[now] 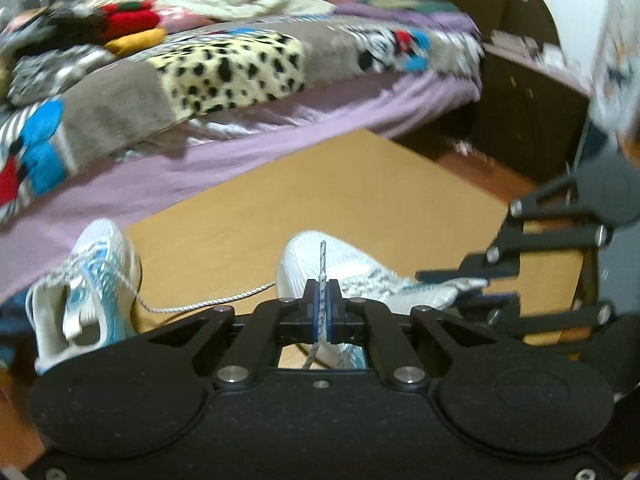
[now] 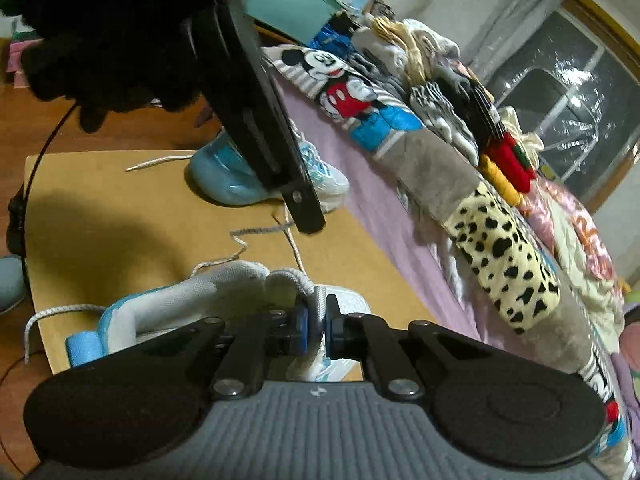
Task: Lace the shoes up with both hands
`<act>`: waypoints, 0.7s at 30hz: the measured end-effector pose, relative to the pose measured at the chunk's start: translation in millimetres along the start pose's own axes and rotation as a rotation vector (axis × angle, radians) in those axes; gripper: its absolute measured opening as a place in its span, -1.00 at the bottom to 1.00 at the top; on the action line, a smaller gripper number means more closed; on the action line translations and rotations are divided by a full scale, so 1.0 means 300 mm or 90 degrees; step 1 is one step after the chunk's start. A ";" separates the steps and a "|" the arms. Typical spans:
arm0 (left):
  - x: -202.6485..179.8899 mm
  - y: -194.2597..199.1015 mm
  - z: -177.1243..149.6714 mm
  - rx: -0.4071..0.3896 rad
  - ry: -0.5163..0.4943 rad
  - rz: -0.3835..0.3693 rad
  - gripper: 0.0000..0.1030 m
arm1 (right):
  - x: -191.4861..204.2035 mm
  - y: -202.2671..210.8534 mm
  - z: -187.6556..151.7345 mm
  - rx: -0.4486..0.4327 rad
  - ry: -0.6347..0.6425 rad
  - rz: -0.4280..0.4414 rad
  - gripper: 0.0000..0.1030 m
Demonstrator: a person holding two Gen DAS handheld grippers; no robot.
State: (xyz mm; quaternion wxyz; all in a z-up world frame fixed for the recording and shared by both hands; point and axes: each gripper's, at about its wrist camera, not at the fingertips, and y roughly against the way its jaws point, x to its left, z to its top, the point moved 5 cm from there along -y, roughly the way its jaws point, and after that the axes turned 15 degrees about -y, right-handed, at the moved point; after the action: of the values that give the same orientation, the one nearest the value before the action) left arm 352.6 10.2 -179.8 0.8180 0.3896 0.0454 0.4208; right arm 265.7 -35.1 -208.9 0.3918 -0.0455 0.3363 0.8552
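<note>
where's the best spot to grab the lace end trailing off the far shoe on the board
Judging by its pose, take the loose lace where it lies flat on the bare board, between the two shoes, coming straight down from above with jaws across the cord. There it runs nearly straight, clear of the far shoe. Both grippers look occupied now.

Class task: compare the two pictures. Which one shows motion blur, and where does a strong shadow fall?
Left wrist view: the bedding and room edges smear with motion blur. Right wrist view: sharper, with a dark shadow across the cardboard; fisheye bending curves both.
</note>
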 end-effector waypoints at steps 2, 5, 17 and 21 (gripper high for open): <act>-0.023 -0.021 -0.007 0.021 -0.055 0.007 -0.98 | 0.004 0.003 -0.012 -0.005 0.003 0.007 -0.82; -0.033 -0.037 -0.014 0.028 -0.083 0.004 -0.98 | 0.002 0.007 -0.026 -0.013 -0.002 0.004 -0.81; -0.126 -0.030 -0.004 0.045 -0.246 -0.015 -0.98 | -0.001 -0.026 -0.051 -0.006 -0.047 0.023 -0.80; -0.159 -0.028 0.000 0.060 -0.310 -0.004 -0.98 | -0.003 -0.001 -0.034 -0.031 -0.039 0.004 -0.82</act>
State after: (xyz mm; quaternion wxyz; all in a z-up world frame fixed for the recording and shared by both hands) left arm 327.5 -27.0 -197.6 0.7868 0.5173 -0.1320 0.3097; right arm 264.6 -42.0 -216.6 0.3979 -0.0279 0.3034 0.8654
